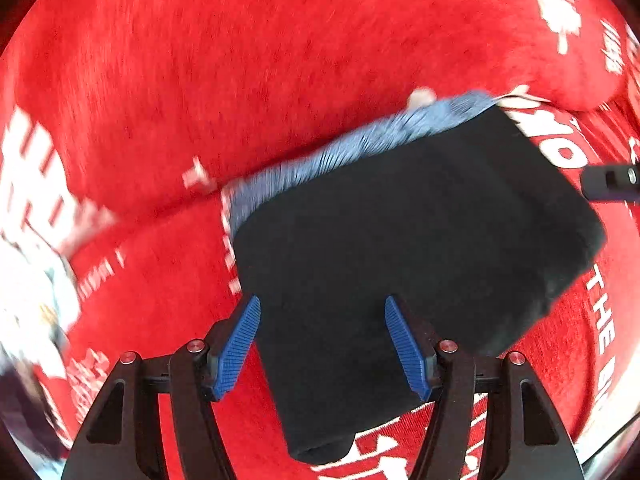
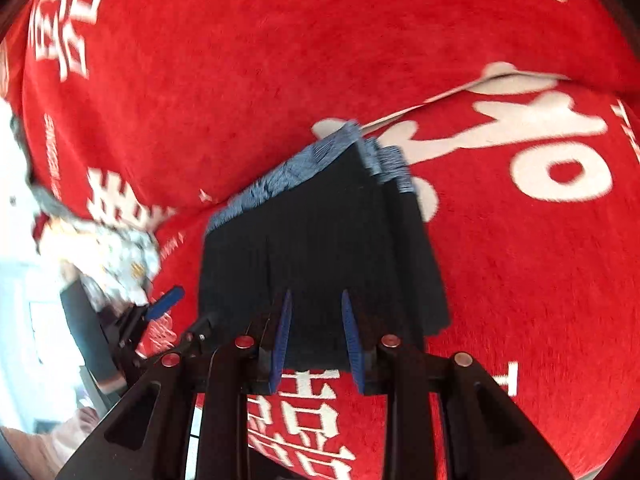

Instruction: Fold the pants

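Left gripper [image 1: 322, 346]: ribbed blue pads [image 1: 240, 346] spread wide, nothing between them, poised over near edge of folded black fabric pants with blue-grey ribbed waistband [image 1: 400, 248], lying centre frame; right gripper [image 2: 316, 342]: pads part-open, holding nothing, above pants' near edge [image 2: 320, 248]; in right view, left gripper visible lower left. Risk: closing on top layer only would drag stack apart; motion blur suggests quick moves, which could skew fold. Surface: red plush cloth with white lettering [image 1: 240, 60], creased behind waistband; room: bright blurred clutter at left edge, unidentifiable.
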